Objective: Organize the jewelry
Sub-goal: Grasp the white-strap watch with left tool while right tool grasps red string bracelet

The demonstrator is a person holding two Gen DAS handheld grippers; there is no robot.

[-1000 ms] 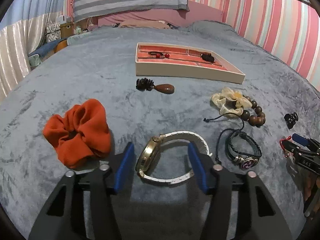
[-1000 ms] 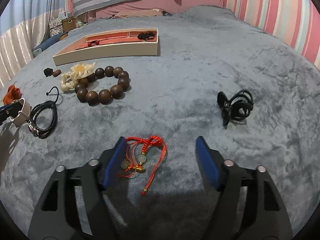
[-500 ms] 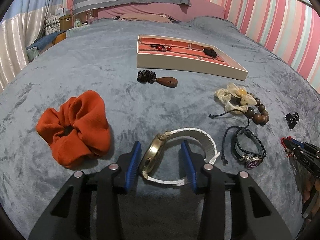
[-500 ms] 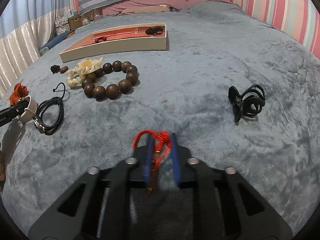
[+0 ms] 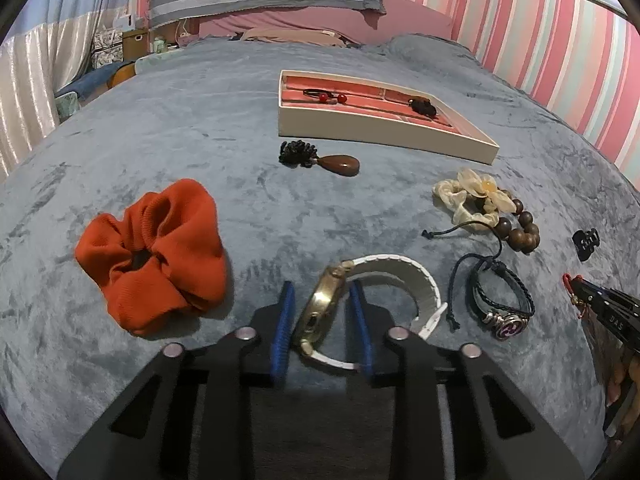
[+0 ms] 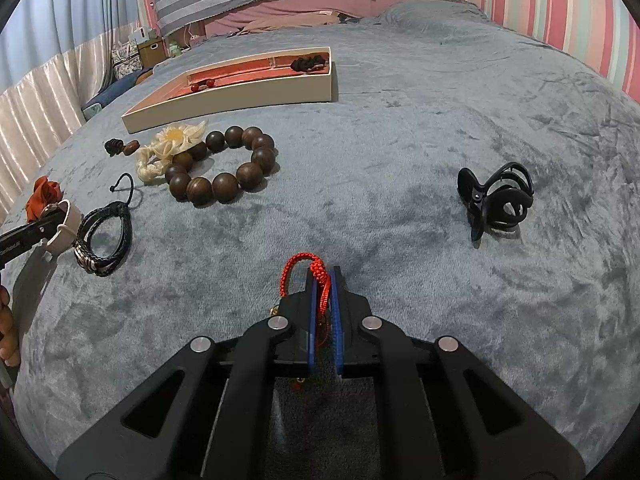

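My left gripper [image 5: 321, 292] is shut on the gold case of a watch [image 5: 320, 312] with a white strap [image 5: 404, 276], low over the grey bedspread. My right gripper [image 6: 325, 276] is shut on a red cord bracelet [image 6: 304, 270]; its charms hang between the pads. The cream jewelry tray [image 5: 372, 126] with a red lining lies at the back and holds a red-bead hair tie [image 5: 326, 96] and a dark piece [image 5: 422, 106]. The tray also shows in the right wrist view [image 6: 240, 98].
On the bedspread lie an orange scrunchie [image 5: 156, 248], a brown teardrop pendant [image 5: 332, 164], a cream flower scrunchie [image 6: 172, 146], a wooden bead bracelet [image 6: 224, 164], a black braided bracelet [image 6: 104, 236] and a black claw clip [image 6: 496, 204]. Striped wall stands on the right.
Both grippers have closed: the left around the watch case, the right on the red cord bracelet, which now sits lifted between the pads.
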